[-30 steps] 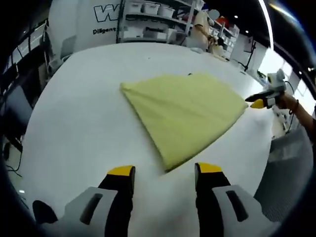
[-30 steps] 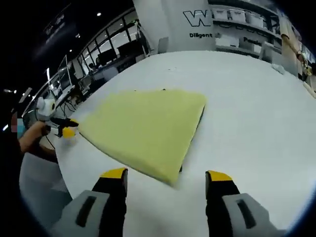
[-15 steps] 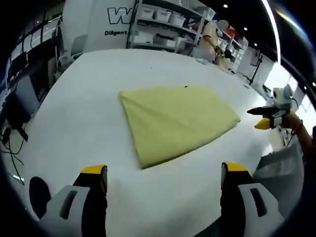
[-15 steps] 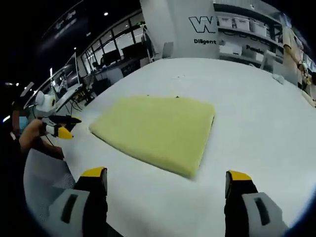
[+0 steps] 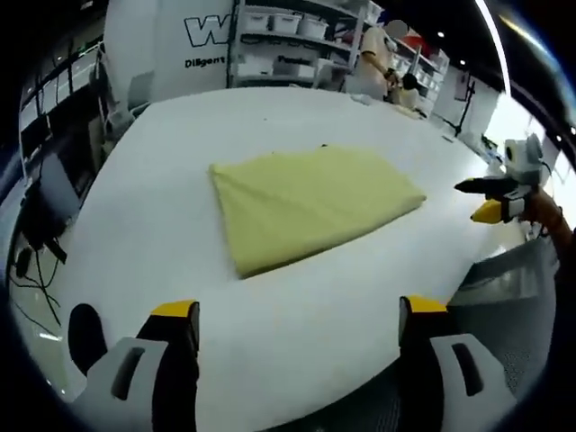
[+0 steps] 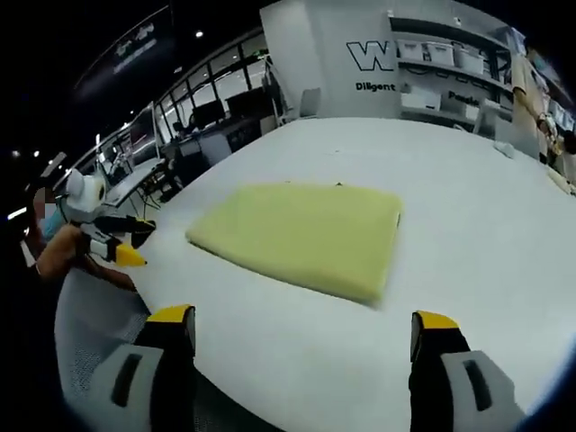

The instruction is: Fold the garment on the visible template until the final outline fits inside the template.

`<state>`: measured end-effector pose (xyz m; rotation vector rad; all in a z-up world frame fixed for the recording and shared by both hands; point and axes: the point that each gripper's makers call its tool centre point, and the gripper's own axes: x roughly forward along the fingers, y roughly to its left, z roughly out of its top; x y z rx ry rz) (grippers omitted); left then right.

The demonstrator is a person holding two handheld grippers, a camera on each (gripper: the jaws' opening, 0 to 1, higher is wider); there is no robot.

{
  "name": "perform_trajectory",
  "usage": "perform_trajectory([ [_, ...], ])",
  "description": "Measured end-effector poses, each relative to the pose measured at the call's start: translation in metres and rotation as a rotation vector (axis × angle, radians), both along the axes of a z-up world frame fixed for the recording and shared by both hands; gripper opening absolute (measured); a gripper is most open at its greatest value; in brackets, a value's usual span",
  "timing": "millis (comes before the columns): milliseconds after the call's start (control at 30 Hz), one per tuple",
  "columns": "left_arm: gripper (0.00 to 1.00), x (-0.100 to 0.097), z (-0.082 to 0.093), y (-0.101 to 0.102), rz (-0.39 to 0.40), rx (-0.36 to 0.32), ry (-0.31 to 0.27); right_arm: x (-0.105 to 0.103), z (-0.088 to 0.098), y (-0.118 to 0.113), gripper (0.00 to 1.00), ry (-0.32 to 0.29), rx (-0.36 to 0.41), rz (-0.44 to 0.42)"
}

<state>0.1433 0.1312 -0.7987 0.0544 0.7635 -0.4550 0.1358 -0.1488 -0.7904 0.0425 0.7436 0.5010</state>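
A yellow garment (image 5: 310, 202), folded into a flat rough rectangle, lies on the white table (image 5: 162, 216); it also shows in the right gripper view as the same folded garment (image 6: 301, 234). A thin dark template edge (image 6: 397, 225) peeks out along its right side there. My left gripper (image 5: 297, 315) is open, pulled back over the table's near edge, nothing between its jaws. My right gripper (image 6: 301, 326) is open too, off the table's edge and apart from the cloth. The right gripper (image 5: 490, 200) enters the left gripper view from the right, and the left gripper (image 6: 117, 243) enters the right gripper view from the left.
Shelves with white bins (image 5: 288, 36) and a white wall with a logo (image 6: 382, 58) stand behind the table. A person (image 5: 373, 49) is at the back. Desks and chairs (image 6: 193, 121) line the far left. Cables (image 5: 27, 261) hang beside the table.
Both grippers have drawn back from the garment and opened wider. The garment lies still and looks smaller and farther off in both views.
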Motion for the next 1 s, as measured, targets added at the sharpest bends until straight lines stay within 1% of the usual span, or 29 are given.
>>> perform_trajectory([
  [33,0.93,-0.003,0.000,0.000,0.007,-0.011,0.012,-0.002,0.001,0.002,0.99,0.000,0.008,0.001],
  [100,0.95,-0.005,0.002,-0.004,0.013,-0.046,0.003,-0.006,0.000,0.005,0.99,-0.005,0.004,0.007],
  [167,0.95,-0.008,-0.001,-0.004,0.017,-0.037,0.011,-0.009,-0.003,0.005,0.99,-0.009,-0.020,0.012],
  [233,0.95,-0.010,-0.004,-0.002,0.016,-0.005,0.004,-0.013,-0.006,0.006,0.99,0.003,-0.003,0.009],
  [333,0.98,-0.013,-0.006,-0.003,0.010,0.011,-0.004,-0.018,-0.009,0.009,0.99,0.017,0.024,-0.001],
  [367,0.98,-0.012,-0.007,-0.001,0.005,0.009,-0.007,-0.020,-0.011,0.011,0.99,0.019,0.017,-0.001],
  [400,0.98,-0.012,-0.007,0.000,0.003,0.010,-0.001,-0.021,-0.011,0.009,0.99,0.017,-0.006,0.005],
  [433,0.98,-0.011,-0.007,0.000,0.006,0.010,-0.002,-0.019,-0.010,0.007,0.99,-0.004,-0.036,0.013],
  [467,0.97,-0.009,-0.005,0.002,0.016,0.008,-0.013,-0.012,-0.006,0.006,0.99,-0.054,-0.047,0.007],
  [500,0.97,-0.007,-0.002,0.002,0.021,0.008,-0.032,-0.012,-0.006,0.006,0.99,-0.050,-0.044,-0.001],
  [567,0.97,-0.006,-0.001,0.002,0.021,0.009,-0.045,-0.013,-0.007,0.005,0.99,-0.047,-0.042,-0.009],
  [600,0.96,-0.006,-0.001,0.002,0.021,0.022,-0.044,-0.014,-0.008,0.005,0.99,-0.044,-0.041,-0.005],
  [633,0.96,-0.003,0.001,0.002,0.007,0.051,-0.069,-0.014,-0.009,0.005,0.99,-0.038,-0.036,-0.006],
  [667,0.97,-0.003,0.001,0.001,-0.001,0.059,-0.075,-0.014,-0.011,0.005,0.99,-0.028,-0.036,-0.008],
  [733,0.97,-0.005,0.000,-0.001,-0.001,0.056,-0.068,-0.014,-0.012,0.004,0.99,-0.021,-0.037,-0.011],
  [767,0.97,-0.007,-0.002,-0.003,-0.014,0.056,-0.053,-0.014,-0.012,0.001,0.98,-0.025,-0.047,-0.022],
  [833,0.96,-0.007,-0.003,-0.002,-0.018,0.062,-0.055,-0.012,-0.010,-0.002,0.98,-0.048,-0.069,-0.030],
  [900,0.97,-0.006,-0.003,-0.001,-0.015,0.055,-0.056,-0.010,-0.010,-0.005,0.98,-0.070,-0.106,-0.030],
  [1000,0.96,-0.005,-0.004,0.000,-0.006,0.038,-0.047,-0.010,-0.011,-0.005,0.97,-0.066,-0.112,-0.029],
])
